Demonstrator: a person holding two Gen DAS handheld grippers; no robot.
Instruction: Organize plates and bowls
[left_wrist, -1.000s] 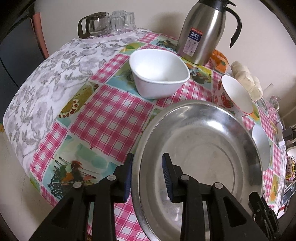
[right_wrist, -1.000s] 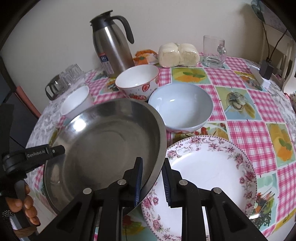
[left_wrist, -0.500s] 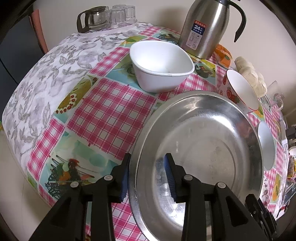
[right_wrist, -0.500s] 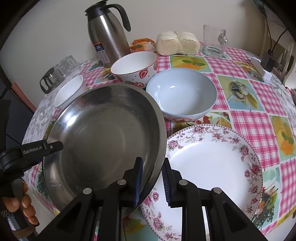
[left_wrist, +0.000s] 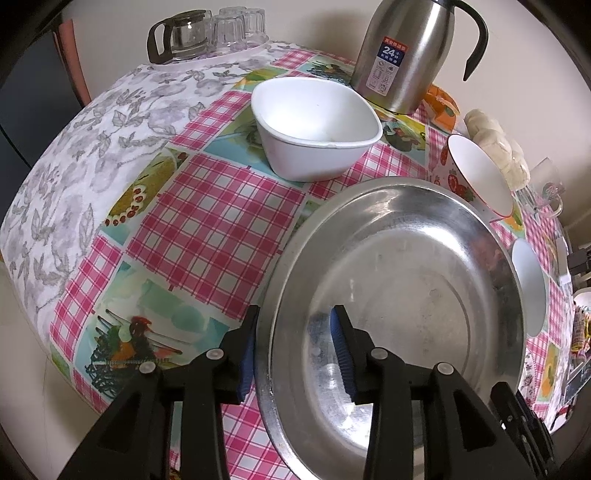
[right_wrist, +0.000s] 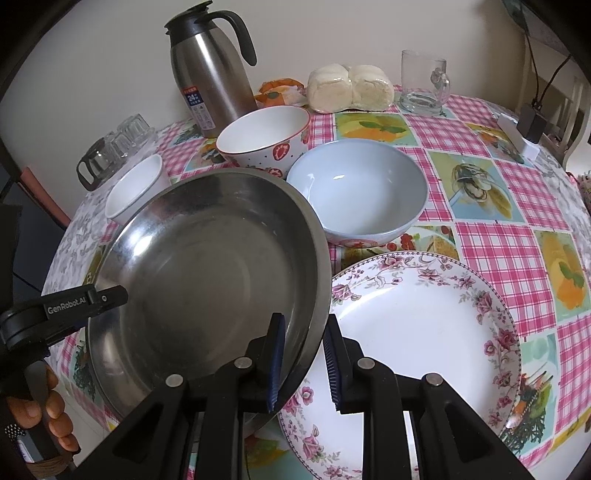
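A big steel plate lies tilted, its right edge over a floral plate. My left gripper straddles the steel plate's near-left rim. Its jaws are opening, and both pads stand off the metal. My right gripper is shut on the steel plate's right rim, one pad inside and one outside. Behind stand a white square bowl, a strawberry-patterned bowl and a pale blue bowl, all with nothing in them.
A steel thermos, wrapped buns and a glass mug line the back of the checked tablecloth. A glass pot with tumblers sits far left. A person's hand holds the left gripper by the table's edge.
The left gripper's jaws have spread apart and come off the steel plate's rim. The right gripper keeps its hold on the opposite rim. Both views have barely shifted.
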